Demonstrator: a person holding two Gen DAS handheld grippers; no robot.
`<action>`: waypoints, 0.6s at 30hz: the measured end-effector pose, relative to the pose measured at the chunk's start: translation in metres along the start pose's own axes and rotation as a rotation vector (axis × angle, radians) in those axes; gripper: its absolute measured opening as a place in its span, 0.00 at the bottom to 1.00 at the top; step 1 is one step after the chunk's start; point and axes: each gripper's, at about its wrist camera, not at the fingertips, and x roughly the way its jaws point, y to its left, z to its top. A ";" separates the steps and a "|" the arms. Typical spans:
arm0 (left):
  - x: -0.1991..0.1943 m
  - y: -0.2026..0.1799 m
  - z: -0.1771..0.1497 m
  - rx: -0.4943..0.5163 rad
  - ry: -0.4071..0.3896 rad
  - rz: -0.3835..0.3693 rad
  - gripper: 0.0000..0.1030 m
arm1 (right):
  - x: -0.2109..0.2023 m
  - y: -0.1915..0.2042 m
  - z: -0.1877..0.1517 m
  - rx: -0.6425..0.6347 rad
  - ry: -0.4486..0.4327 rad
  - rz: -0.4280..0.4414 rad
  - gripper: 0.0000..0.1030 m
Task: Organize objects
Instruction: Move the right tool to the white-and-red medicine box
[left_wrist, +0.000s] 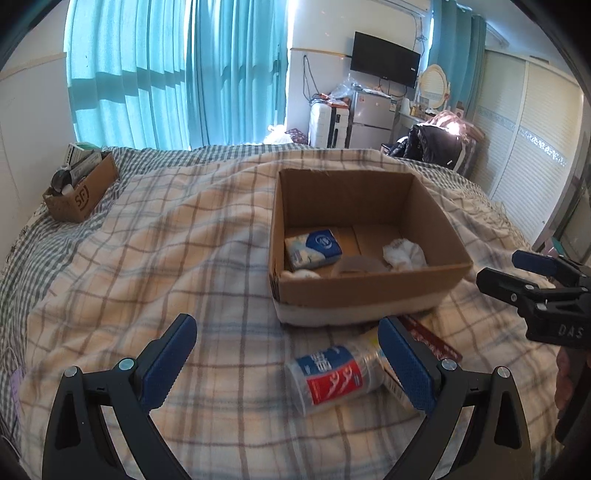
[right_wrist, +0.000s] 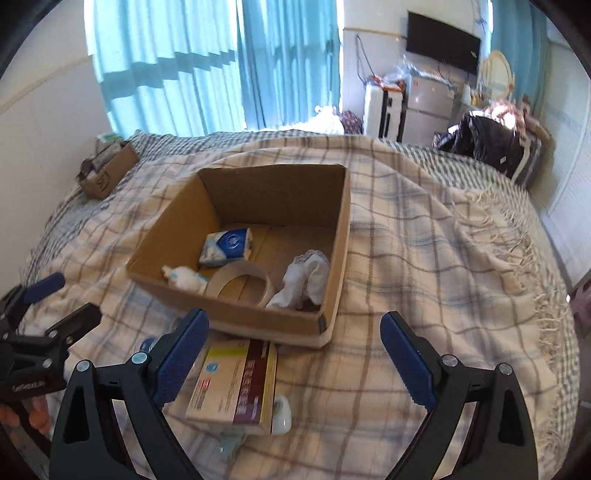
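An open cardboard box (left_wrist: 369, 291) (right_wrist: 236, 314) sits on the plaid blanket. Inside lie a blue tissue pack (left_wrist: 313, 246) (right_wrist: 227, 246), a white cloth (left_wrist: 403, 253) (right_wrist: 306, 278), a tape roll (right_wrist: 242, 284) and a small white bottle (right_wrist: 184, 277). In front of the box lie a clear plastic bottle with a red and blue label (left_wrist: 332, 376) and a medicine box (right_wrist: 234, 387). My left gripper (left_wrist: 288, 365) is open over the bottle. My right gripper (right_wrist: 295, 358) is open, the medicine box beside its left finger. Each gripper also shows in the other's view, left gripper (right_wrist: 48, 299), right gripper (left_wrist: 517, 271).
A small cardboard box (left_wrist: 79, 188) (right_wrist: 107, 171) with items stands at the bed's far left by the wall. Blue curtains (left_wrist: 173, 74), a fridge (left_wrist: 371, 118), a TV (left_wrist: 384, 59) and a chair with dark clothing (left_wrist: 432, 146) stand beyond the bed. The blanket's fringed edge (right_wrist: 532, 258) runs at right.
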 end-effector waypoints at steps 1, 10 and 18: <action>-0.002 0.000 -0.007 -0.004 0.004 -0.005 0.98 | -0.004 0.007 -0.008 -0.020 -0.006 0.004 0.92; 0.019 0.018 -0.067 -0.062 0.106 0.082 1.00 | 0.018 0.051 -0.063 -0.142 0.063 0.010 0.92; 0.033 0.028 -0.077 -0.091 0.141 0.103 1.00 | 0.042 0.065 -0.076 -0.212 0.119 -0.034 0.92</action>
